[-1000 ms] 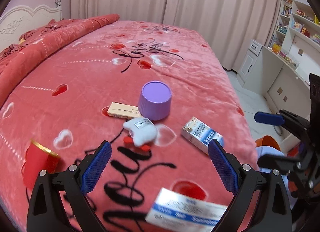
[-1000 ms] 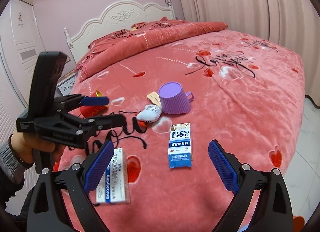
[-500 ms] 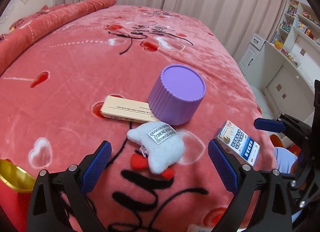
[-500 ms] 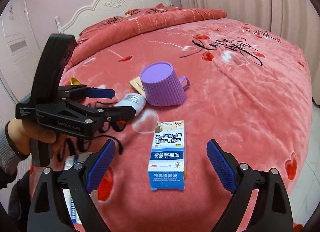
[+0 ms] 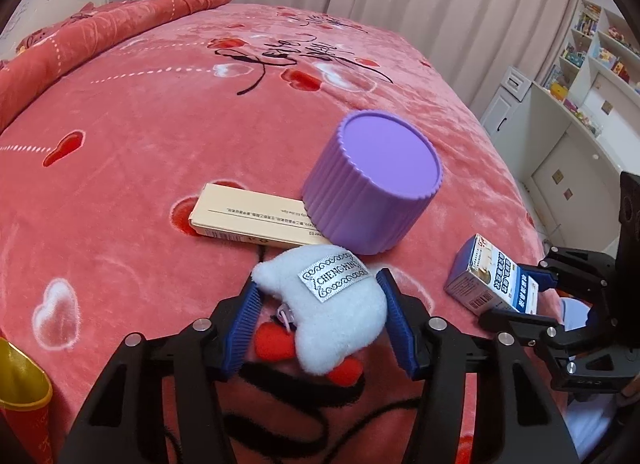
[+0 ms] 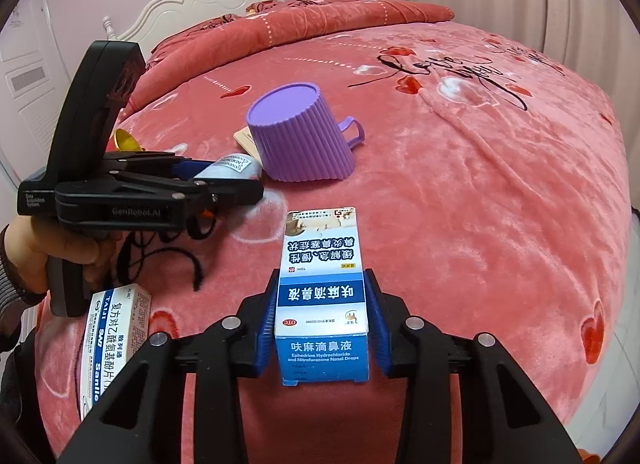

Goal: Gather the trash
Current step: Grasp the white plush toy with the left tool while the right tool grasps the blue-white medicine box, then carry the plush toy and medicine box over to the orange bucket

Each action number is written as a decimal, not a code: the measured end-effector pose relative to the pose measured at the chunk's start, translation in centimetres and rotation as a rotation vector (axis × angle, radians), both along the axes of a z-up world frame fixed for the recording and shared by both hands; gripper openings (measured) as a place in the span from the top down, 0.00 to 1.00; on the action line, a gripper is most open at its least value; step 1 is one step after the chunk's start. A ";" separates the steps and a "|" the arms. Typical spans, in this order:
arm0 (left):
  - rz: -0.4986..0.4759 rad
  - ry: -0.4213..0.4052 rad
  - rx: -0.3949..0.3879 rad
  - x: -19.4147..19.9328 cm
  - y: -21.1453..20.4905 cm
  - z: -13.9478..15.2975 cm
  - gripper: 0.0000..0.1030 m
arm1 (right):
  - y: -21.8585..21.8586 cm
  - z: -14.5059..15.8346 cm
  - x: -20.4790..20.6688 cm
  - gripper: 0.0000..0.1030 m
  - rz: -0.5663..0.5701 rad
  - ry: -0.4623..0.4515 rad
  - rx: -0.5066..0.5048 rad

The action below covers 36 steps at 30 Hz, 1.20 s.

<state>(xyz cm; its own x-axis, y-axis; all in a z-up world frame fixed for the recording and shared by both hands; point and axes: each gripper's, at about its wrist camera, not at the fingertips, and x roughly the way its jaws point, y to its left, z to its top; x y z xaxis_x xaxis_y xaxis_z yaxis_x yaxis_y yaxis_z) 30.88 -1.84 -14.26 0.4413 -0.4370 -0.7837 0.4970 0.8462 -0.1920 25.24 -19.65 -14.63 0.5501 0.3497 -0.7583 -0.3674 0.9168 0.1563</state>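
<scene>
In the left wrist view, the left gripper had come lower and nearer to the bed than one second before, when its jaws stood wide apart over the blanket; the jaws had just been closing, and now the blue pads pressed on both sides of the white plush toy, which lay on the blanket just in front of the overturned purple cup; the cup partly covered a beige flat box, as before; at the right edge the right gripper was pinching the blue-white medicine box, which earlier lay free.

In the right wrist view, the right gripper had also come down; its jaws had just been closing, and now they clamped the medicine box between the pads, the box still touching the blanket; at the left, a hand held the left gripper on the plush toy beside the purple cup; a second medicine box lay unmoved at the near left.
</scene>
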 end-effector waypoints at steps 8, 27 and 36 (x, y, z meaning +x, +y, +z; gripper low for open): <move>0.008 0.002 0.009 -1.7 0.3 1.5 0.49 | 0.1 1.4 -1.1 0.63 0.028 -0.018 0.023; 0.027 -0.107 -0.039 -15.1 -0.9 9.3 0.49 | -1.5 10.1 -11.9 0.63 0.070 -0.116 0.137; 0.017 -0.128 -0.041 -21.2 -2.8 10.2 0.49 | -2.9 11.4 -18.2 0.63 0.082 -0.128 0.162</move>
